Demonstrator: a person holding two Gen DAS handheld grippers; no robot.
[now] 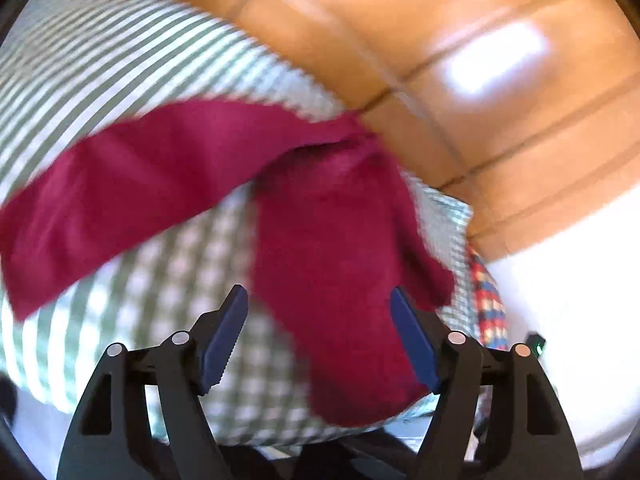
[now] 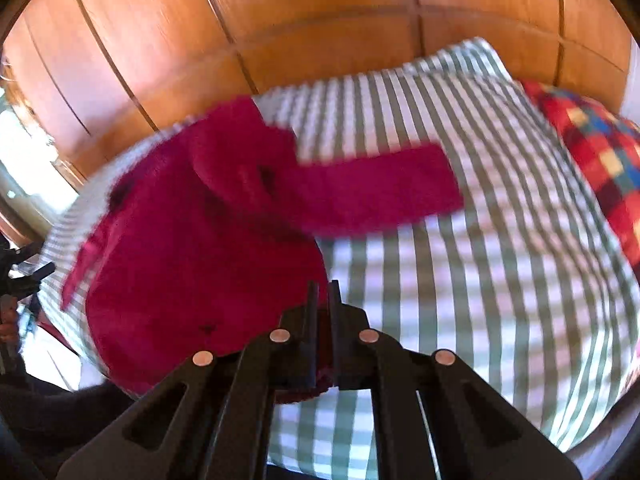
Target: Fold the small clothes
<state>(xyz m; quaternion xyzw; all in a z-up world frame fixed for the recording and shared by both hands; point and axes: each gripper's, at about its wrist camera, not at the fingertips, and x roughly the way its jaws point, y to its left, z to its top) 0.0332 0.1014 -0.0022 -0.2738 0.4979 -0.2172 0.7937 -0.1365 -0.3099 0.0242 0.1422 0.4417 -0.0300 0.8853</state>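
Garment [image 2: 192,264] pinched, prob. hem.

One crimson garment [image 2: 192,248], one green-checked cloth [image 2: 480,240], one multicoloured plaid fabric [image 2: 600,152], two hand-held grippers.

Left hand-held gripper [image 1: 318,334] gapes wide, pads pressing nothing; right hand-held gripper [image 2: 323,308] is clamped tight.

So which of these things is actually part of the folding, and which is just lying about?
Part of the job:
- magenta garment
- right claw, shut on the garment's edge
- left claw, open, garment between its fingers but not pinched
- green-striped sheet it lies on

Just lying about:
- red checked blanket
- wooden panelled wall
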